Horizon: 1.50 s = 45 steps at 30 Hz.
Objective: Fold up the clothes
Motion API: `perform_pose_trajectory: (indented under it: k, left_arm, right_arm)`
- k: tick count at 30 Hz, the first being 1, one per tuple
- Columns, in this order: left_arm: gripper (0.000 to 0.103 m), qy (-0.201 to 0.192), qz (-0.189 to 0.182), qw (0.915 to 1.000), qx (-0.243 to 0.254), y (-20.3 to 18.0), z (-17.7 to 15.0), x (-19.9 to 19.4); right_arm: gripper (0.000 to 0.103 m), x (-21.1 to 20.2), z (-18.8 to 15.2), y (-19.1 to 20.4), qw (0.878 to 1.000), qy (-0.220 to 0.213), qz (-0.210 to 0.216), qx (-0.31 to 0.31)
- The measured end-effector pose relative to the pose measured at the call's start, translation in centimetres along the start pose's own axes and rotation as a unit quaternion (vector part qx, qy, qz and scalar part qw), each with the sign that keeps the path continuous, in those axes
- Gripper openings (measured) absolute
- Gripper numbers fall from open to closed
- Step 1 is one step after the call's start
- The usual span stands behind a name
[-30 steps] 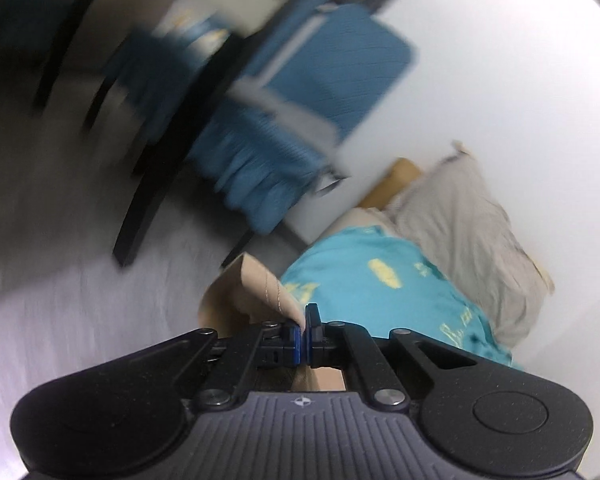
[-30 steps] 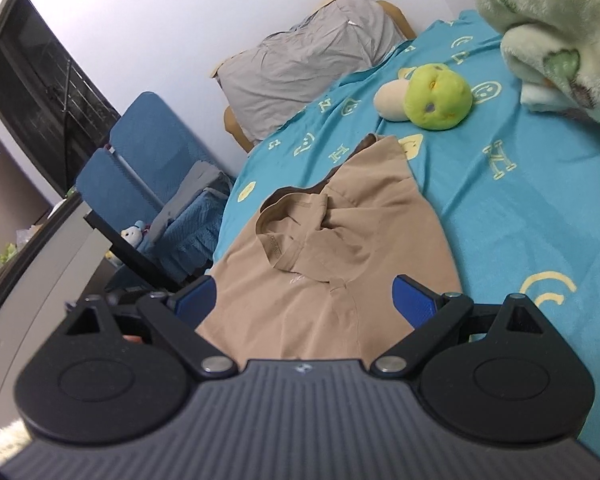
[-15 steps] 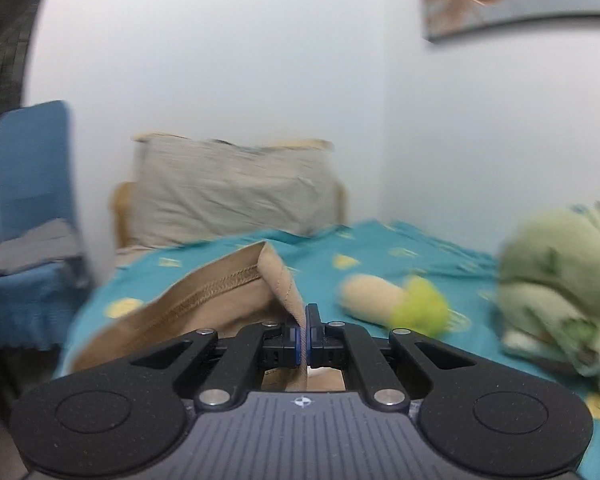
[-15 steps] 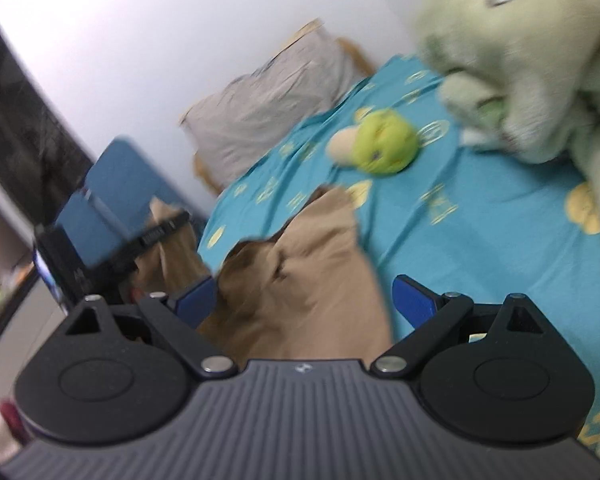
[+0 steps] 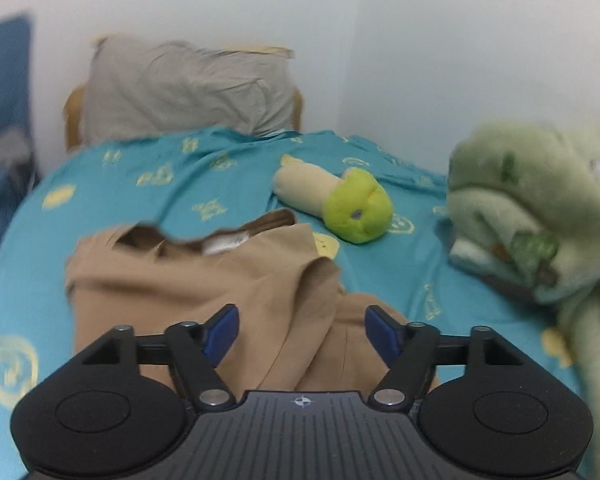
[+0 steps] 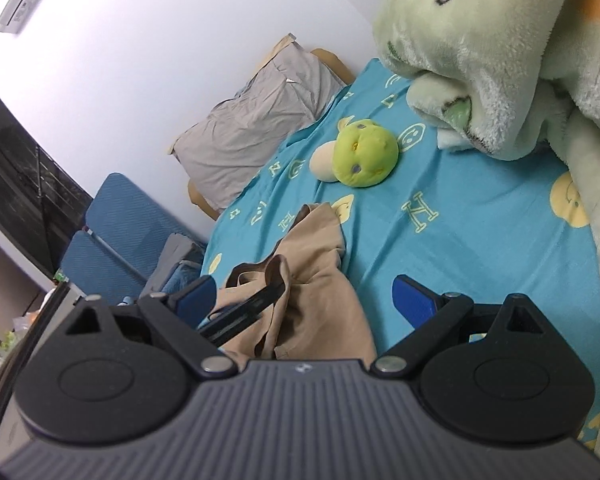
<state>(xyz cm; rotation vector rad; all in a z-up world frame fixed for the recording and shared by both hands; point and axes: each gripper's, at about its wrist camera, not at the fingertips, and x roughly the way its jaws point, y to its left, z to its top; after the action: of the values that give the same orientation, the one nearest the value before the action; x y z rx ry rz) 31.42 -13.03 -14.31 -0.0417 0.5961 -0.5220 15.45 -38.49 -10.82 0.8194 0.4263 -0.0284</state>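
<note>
Tan shirt (image 5: 204, 280) lies rumpled on the bed's teal sheet (image 5: 384, 280), directly ahead of and beneath both tongs, with its collar end pointing toward the grey pillow (image 5: 188, 88) and its body running back under the cameras. So its long axis runs roughly along the line of sight of the left tongs (image 5: 302, 330), from near edge to pillow. In the right wrist view the same shirt (image 6: 312, 296) sits left of centre, with part of the left tool lying dark across the cloth.

The left tongs are spread wide, hovering just over the cloth, gripping nothing; whether a finger brushes the fabric cannot be told. The right tongs (image 6: 306, 300) are spread wide too, empty, with the shirt between and below the blue pads (image 6: 414, 300).

The left appears the nearer to the collar end, the right to the side facing the green plush toy (image 6: 366, 158). The plush blanket (image 6: 500, 52) is well apart to the right.
</note>
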Motion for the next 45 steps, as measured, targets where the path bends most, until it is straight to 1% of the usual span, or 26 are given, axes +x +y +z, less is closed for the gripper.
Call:
perform_pose_trajectory:
  k: [2, 4, 6, 8, 9, 11, 13, 14, 16, 18, 19, 21, 23, 27, 31, 34, 35, 36, 37, 38, 39, 40, 42, 43, 44, 45]
  left_arm:
    - [0.077, 0.003, 0.000, 0.9982, -0.059, 2.2, -0.3, -1.4]
    - [0.077, 0.007, 0.002, 0.9914, -0.131, 4.7, -0.7, -2.5]
    - [0.077, 0.023, -0.005, 0.9783, -0.206, 6.9, -1.1, -2.6]
    - [0.076, 0.041, -0.026, 0.9605, -0.274, 8.6, -1.5, -2.0]
    - [0.075, 0.047, -0.033, 0.9529, -0.298, 9.0, -1.7, -1.6]
    - [0.074, 0.051, -0.032, 0.9438, -0.325, 9.3, -2.2, -0.6]
    - [0.069, 0.060, -0.025, 0.9379, -0.341, 9.4, -2.6, 0.6]
    - [0.061, 0.057, -0.017, 0.9378, -0.342, 9.4, -2.7, 1.1]
    - [0.039, 0.039, -0.004, 0.9410, -0.336, 9.4, -2.2, 1.5]
    - [0.000, 0.013, -0.004, 0.9456, -0.325, 9.4, -0.9, 1.5]
    - [0.001, 0.000, -0.004, 0.9498, -0.313, 9.2, -0.1, 1.4]
    - [0.001, -0.025, -0.005, 0.9634, -0.267, 8.5, 2.3, 1.2]
    - [0.001, -0.033, -0.004, 0.9767, -0.212, 7.3, 5.2, 1.8]
    - [0.001, -0.010, 0.020, 0.9892, -0.145, 5.2, 9.3, 6.3]
    - [0.001, 0.033, 0.063, 0.9940, -0.084, 3.7, 9.1, 11.7]
    - [0.006, 0.059, 0.068, 0.9939, -0.063, 3.5, 7.0, 14.2]
    - [0.013, 0.061, 0.065, 0.9943, -0.058, 3.5, 6.2, 14.3]
    - [0.024, 0.060, 0.061, 0.9948, -0.054, 3.5, 5.6, 14.0]
    - [0.031, 0.060, 0.057, 0.9953, -0.051, 3.5, 5.2, 13.6]
    - [0.043, 0.061, 0.053, 0.9957, -0.046, 3.4, 5.0, 12.7]
    - [0.050, 0.062, 0.050, 0.9959, -0.043, 3.2, 4.9, 11.7]
    - [0.054, 0.062, 0.049, 0.9961, -0.040, 3.0, 4.8, 10.3]
    - [0.070, 0.064, 0.044, 0.9960, -0.044, 2.6, 4.6, 6.7]
    - [0.076, 0.065, 0.040, 0.9959, -0.049, 2.4, 4.4, 4.7]
    - [0.086, 0.068, 0.035, 0.9955, -0.056, 2.3, 4.2, 2.7]
    - [0.087, 0.073, 0.026, 0.9946, -0.068, 2.3, 3.7, 0.5]
  right_arm:
    - [0.096, -0.2, 0.1, -0.3, 1.000, -0.003, -0.004, 0.010]
    - [0.096, -0.5, 0.2, -0.7, 1.000, -0.008, -0.007, 0.025]
    - [0.096, -0.5, 0.2, -1.0, 0.999, -0.010, -0.008, 0.038]
    - [0.096, -0.4, 0.1, -1.2, 0.999, -0.009, -0.008, 0.045]
    - [0.096, -0.3, 0.1, -1.2, 0.999, -0.007, -0.007, 0.046]
    - [0.096, -0.2, -0.1, -1.2, 0.999, -0.002, -0.007, 0.044]
    - [0.096, 0.0, -0.3, -1.1, 0.999, 0.003, -0.009, 0.040]
    - [0.096, 0.1, -0.4, -1.1, 0.999, 0.005, -0.010, 0.038]
    - [0.096, 0.2, -0.5, -1.1, 0.999, 0.009, -0.012, 0.037]
    - [0.096, 0.2, -0.8, -0.9, 0.999, 0.010, -0.011, 0.035]
    - [0.096, 0.2, -0.9, -0.9, 0.999, 0.010, -0.011, 0.034]
    - [0.096, 0.2, -1.4, -0.4, 0.999, 0.013, -0.009, 0.028]
    - [0.096, 0.7, -1.8, 0.2, 1.000, 0.027, 0.000, 0.016]
    - [0.096, 1.7, -2.2, 1.2, 0.999, 0.039, -0.002, -0.010]
    - [0.096, 2.1, -2.4, 1.2, 0.999, 0.039, -0.011, -0.018]
    - [0.096, 2.5, -2.4, 1.2, 0.999, 0.039, -0.019, -0.030]
    - [0.096, 2.7, -2.5, 1.3, 0.998, 0.039, -0.020, -0.035]
    - [0.096, 2.9, -2.5, 1.4, 0.998, 0.041, -0.020, -0.042]
    - [0.096, 3.1, -2.5, 1.5, 0.998, 0.043, -0.019, -0.048]
    - [0.096, 3.2, -2.6, 1.7, 0.997, 0.046, -0.017, -0.054]
    - [0.096, 3.3, -2.7, 1.8, 0.997, 0.047, -0.015, -0.061]
    - [0.096, 3.1, -2.8, 2.1, 0.996, 0.046, -0.012, -0.069]
    - [0.096, 2.8, -2.9, 2.7, 0.995, 0.044, -0.006, -0.086]
    - [0.096, 2.7, -3.0, 3.0, 0.995, 0.043, -0.002, -0.094]
    - [0.096, 2.5, -3.1, 3.3, 0.994, 0.042, 0.001, -0.103]
    - [0.096, 2.2, -3.3, 3.6, 0.993, 0.037, 0.002, -0.115]
